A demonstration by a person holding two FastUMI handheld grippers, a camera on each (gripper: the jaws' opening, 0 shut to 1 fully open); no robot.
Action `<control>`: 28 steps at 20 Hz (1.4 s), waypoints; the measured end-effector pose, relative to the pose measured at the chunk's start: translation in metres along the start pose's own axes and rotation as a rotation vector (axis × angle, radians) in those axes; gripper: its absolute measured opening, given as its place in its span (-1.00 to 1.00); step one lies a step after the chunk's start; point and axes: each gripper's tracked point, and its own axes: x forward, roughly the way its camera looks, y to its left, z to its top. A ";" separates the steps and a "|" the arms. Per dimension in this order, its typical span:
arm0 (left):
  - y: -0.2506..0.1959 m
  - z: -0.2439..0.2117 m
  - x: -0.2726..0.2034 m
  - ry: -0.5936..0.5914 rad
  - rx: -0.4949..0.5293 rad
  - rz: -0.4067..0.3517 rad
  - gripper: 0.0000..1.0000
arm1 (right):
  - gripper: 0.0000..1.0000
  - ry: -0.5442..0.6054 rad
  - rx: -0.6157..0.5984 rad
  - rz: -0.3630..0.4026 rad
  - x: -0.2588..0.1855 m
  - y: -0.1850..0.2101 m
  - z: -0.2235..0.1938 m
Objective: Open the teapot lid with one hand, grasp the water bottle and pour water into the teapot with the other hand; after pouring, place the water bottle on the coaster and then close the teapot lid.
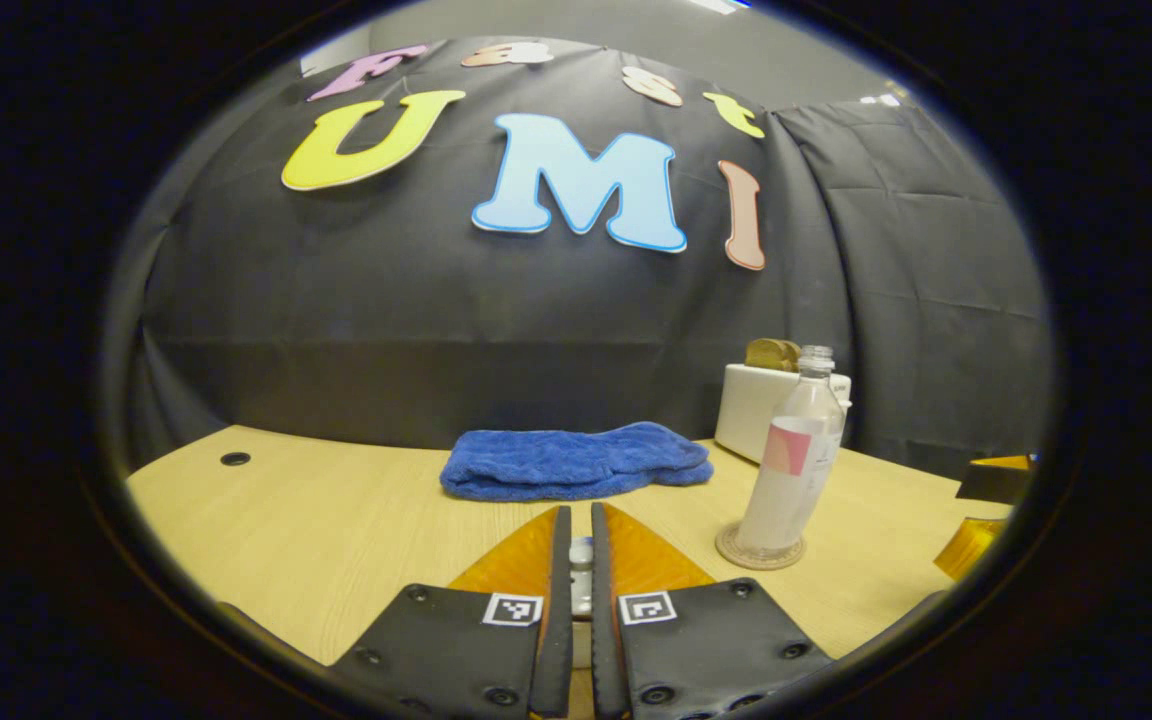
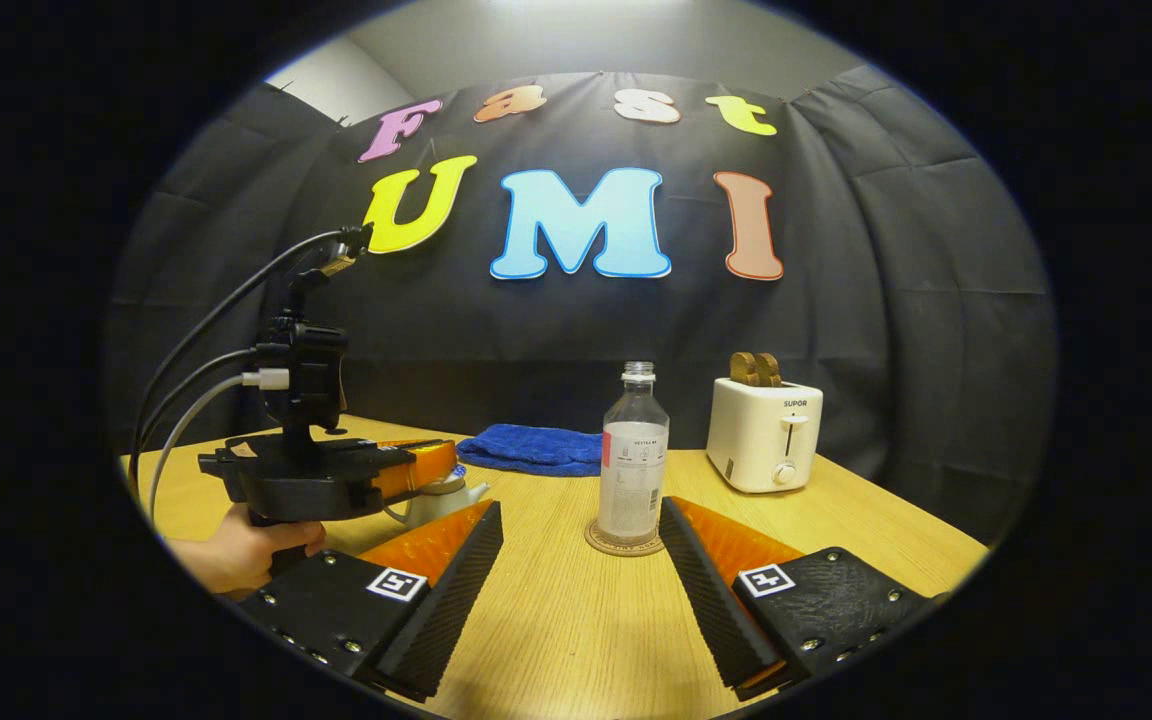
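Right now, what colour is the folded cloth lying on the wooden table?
Blue; the folded towel shows best in the left gripper view.

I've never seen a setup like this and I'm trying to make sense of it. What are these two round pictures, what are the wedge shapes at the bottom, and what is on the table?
No robot here: a person holds a two-finger gripper in each hand, and each gripper carries a fisheye camera looking along its own fingers. Those fingers are the wedges.

In the left gripper view, the left gripper is nearly closed around a small pale knob, probably the teapot lid's.

In the right gripper view, the right gripper is open and empty, facing the water bottle, which stands uncapped on its coaster. At left you see the hand holding the other gripper over the white teapot.

On the wooden table there are also a blue towel and a white toaster.
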 end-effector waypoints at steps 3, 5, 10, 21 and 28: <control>0.001 -0.002 0.000 0.000 -0.012 0.002 -0.69 | 0.95 0.011 -0.002 -0.009 0.001 -0.002 -0.004; 0.002 -0.007 0.000 0.014 -0.014 0.007 -0.67 | 0.95 0.016 -0.003 -0.011 0.002 -0.002 -0.006; 0.000 -0.011 0.000 0.030 -0.008 0.015 -0.67 | 0.95 0.024 -0.019 -0.020 0.003 -0.003 -0.009; -0.009 0.014 -0.047 -0.035 -0.041 0.014 -0.30 | 0.96 -0.009 -0.030 -0.062 -0.003 -0.006 -0.005; -0.029 0.018 -0.104 -0.043 -0.033 0.008 0.01 | 0.95 -0.025 -0.032 -0.096 -0.039 -0.010 0.005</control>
